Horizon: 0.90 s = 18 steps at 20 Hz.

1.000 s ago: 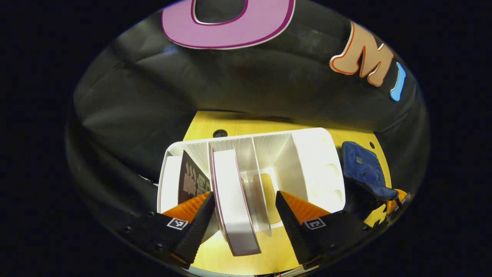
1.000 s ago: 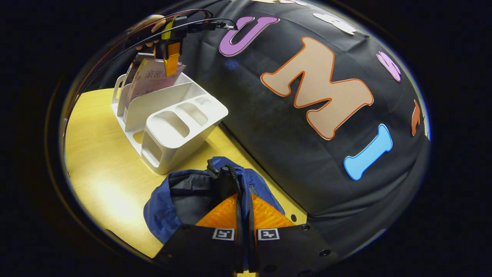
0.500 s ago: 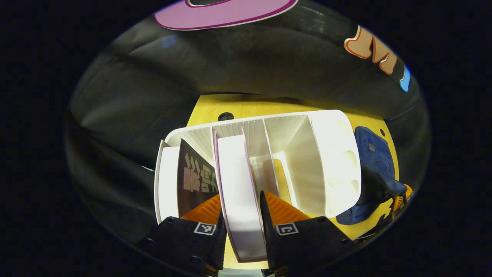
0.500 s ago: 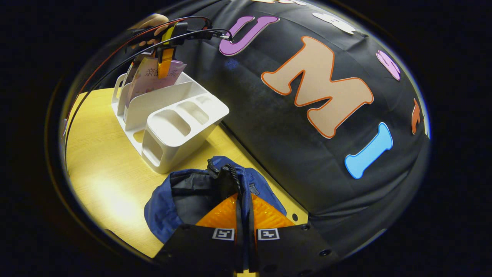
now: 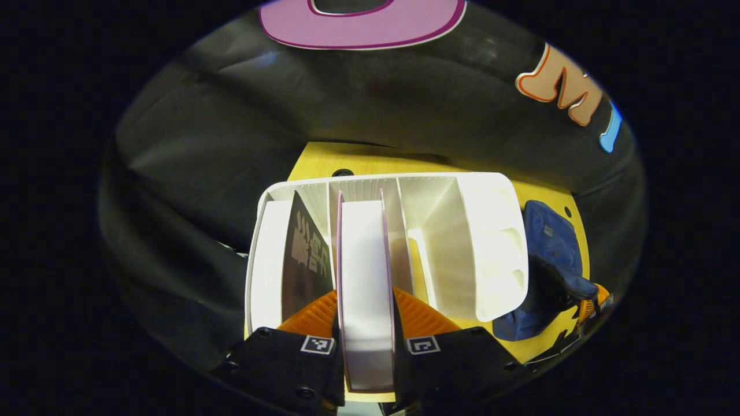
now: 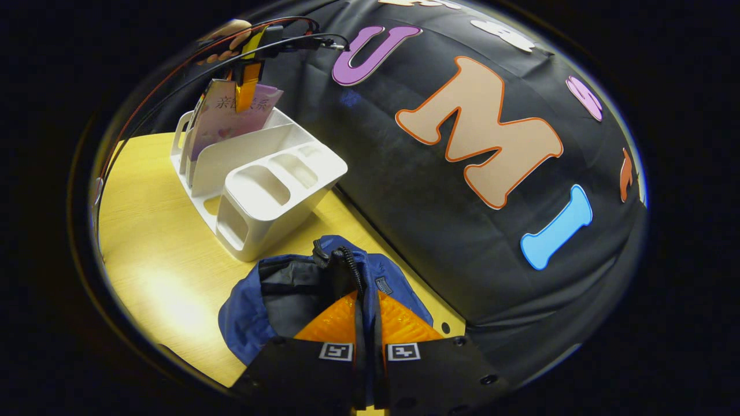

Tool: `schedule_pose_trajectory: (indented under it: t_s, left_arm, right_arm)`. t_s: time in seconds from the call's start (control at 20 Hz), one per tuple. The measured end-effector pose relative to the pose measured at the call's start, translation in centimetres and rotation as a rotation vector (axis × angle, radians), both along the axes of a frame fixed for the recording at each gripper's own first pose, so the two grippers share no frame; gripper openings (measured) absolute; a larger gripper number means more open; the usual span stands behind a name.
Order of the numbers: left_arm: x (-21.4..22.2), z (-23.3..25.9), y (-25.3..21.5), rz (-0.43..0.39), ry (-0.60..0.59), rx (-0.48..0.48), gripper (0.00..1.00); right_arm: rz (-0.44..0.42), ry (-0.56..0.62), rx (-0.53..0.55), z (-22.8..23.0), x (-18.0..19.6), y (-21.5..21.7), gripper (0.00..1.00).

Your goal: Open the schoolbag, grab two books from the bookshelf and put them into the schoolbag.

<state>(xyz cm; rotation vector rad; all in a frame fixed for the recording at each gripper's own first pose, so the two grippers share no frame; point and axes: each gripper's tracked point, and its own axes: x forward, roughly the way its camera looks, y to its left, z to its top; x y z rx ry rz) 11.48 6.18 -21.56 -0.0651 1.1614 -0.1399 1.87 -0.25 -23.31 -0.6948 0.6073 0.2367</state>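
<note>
Centrally, left gripper (image 5: 366,323) pinching pink-edged book (image 5: 365,277) in white bookshelf (image 5: 491,231), right gripper (image 6: 366,315) pinching blue schoolbag (image 6: 245,312) rim, bag interior hidden.

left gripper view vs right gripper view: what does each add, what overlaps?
Left gripper view: the left gripper shut on the pink-edged book, seen edge-on, with a dark book in the next slot. Right gripper view: that book's pink cover, the hand holding the left gripper, and the right gripper pinching the bag's black rim. Both: white shelf, blue bag, yellow table.
</note>
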Motion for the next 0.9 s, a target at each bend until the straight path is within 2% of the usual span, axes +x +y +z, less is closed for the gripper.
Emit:
schedule_pose_trajectory:
  t_s: [0.35,0.65,0.9]
  left_arm:
    - [1.4,1.2,0.0,-0.004,-0.111,0.025,0.31]
    - [2.3,1.3,-0.1,0.007,-0.212,-0.025,0.3]
    - [0.8,4.6,1.3,0.052,-0.271,-0.06,0.3]
  right_arm:
    - [0.019,0.004,0.013,-0.3,-0.4,0.5,0.08]
    - [0.027,0.001,0.026,-0.1,-0.4,0.4,0.08]
    - [0.039,0.004,0.032,-0.2,-0.6,0.3,0.08]
